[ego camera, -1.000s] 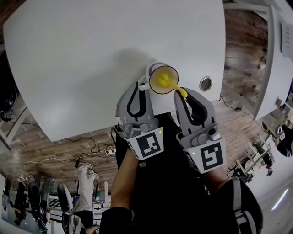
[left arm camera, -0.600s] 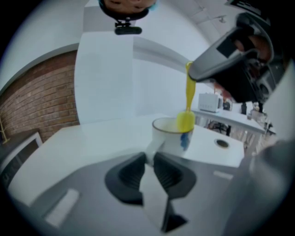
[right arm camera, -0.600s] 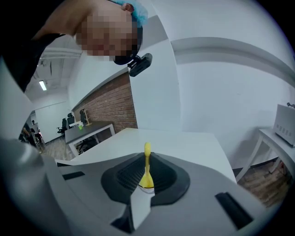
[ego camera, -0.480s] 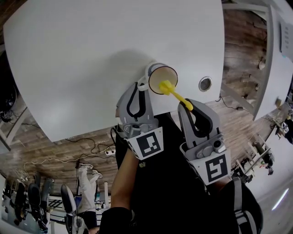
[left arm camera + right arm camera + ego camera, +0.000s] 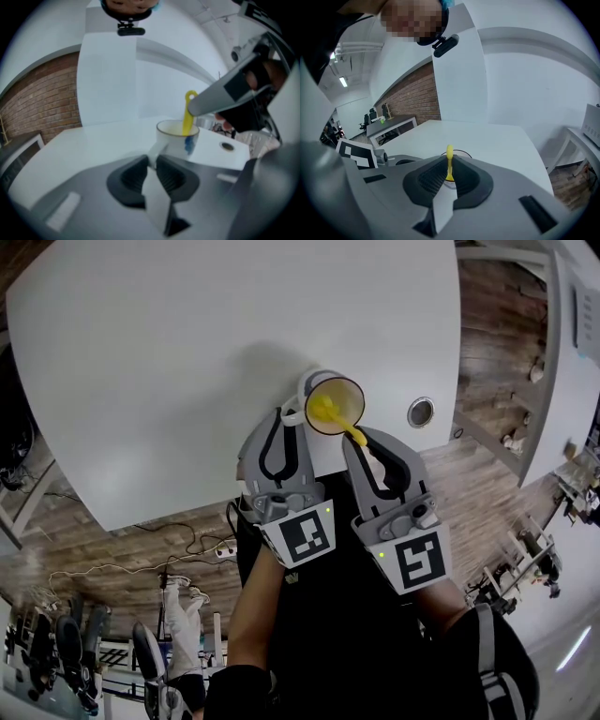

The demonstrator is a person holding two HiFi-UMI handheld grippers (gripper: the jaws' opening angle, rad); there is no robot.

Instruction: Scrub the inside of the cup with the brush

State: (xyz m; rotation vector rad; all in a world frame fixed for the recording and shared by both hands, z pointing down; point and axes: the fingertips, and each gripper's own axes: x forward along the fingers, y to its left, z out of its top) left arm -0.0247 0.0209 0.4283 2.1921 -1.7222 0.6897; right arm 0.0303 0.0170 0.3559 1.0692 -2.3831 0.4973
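A white cup point(image 5: 335, 402) stands near the front edge of the white table point(image 5: 187, 362). My left gripper point(image 5: 286, 418) is shut on the cup's handle point(image 5: 157, 151), which sits pinched between its jaws in the left gripper view. The yellow brush point(image 5: 327, 410) reaches down into the cup, its head against the inner wall. My right gripper point(image 5: 360, 438) is shut on the brush's thin handle point(image 5: 449, 165), just right of the cup. In the left gripper view the brush point(image 5: 188, 115) stands in the cup point(image 5: 178, 139) below the right gripper point(image 5: 234, 93).
A round metal grommet point(image 5: 421, 412) is set in the tabletop right of the cup. The table's front edge runs just under the grippers, with wooden floor and cables point(image 5: 141, 540) below. Another white table point(image 5: 562, 352) stands at the far right.
Half a second ago the brush was drawn up to the cup's rim with the right gripper pulled back. Now the right gripper has moved forward and the brush is deep in the cup again. The left gripper held still.
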